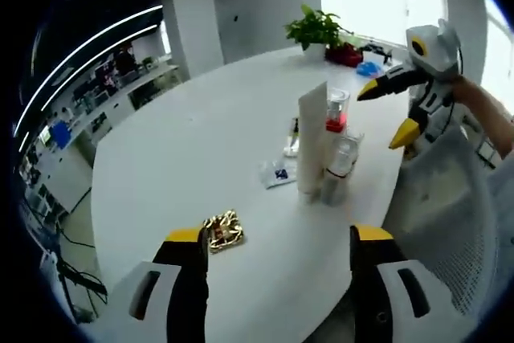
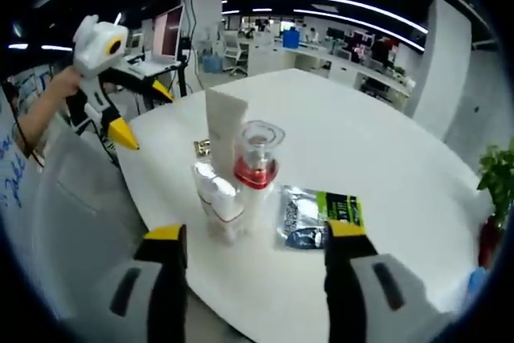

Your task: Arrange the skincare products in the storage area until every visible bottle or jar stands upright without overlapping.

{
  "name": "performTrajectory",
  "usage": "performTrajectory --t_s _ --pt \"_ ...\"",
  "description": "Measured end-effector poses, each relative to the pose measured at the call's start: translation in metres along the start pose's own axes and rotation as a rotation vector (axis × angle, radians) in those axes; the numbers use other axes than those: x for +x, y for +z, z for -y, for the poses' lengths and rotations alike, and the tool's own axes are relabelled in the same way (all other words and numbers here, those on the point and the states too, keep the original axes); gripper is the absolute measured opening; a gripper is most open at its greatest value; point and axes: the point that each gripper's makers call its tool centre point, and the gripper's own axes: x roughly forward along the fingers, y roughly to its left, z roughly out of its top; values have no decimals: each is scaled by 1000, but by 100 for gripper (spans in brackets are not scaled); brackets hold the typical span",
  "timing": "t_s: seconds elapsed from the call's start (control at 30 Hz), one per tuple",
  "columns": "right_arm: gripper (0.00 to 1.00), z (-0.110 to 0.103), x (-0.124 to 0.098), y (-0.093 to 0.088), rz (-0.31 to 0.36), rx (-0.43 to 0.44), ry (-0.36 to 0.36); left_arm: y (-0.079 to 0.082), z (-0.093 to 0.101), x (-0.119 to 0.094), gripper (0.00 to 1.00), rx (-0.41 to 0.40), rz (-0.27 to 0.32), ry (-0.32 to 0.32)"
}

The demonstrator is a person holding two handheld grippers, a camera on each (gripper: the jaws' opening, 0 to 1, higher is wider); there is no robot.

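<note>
Mid-frame on the white counter the skincare cluster stands upright — light, slick plastic, the clear-capped bottle tippy, best gripped low on its body — while both the left hand-held gripper and right hand-held gripper hang jaws apart, empty.

My left gripper, black jaws tipped yellow, rises from the bottom of its view, jaws spread wide and holding nothing. My right gripper stands likewise parted; it also appears at upper right, my forearm behind.
</note>
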Motion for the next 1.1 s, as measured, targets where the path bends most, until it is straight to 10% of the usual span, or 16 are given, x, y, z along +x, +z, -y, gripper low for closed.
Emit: performTrajectory --t_s 1.1 --pt "100 4 -14 3 10 13 -29 -8 -9 -24 96 -53 23 14"
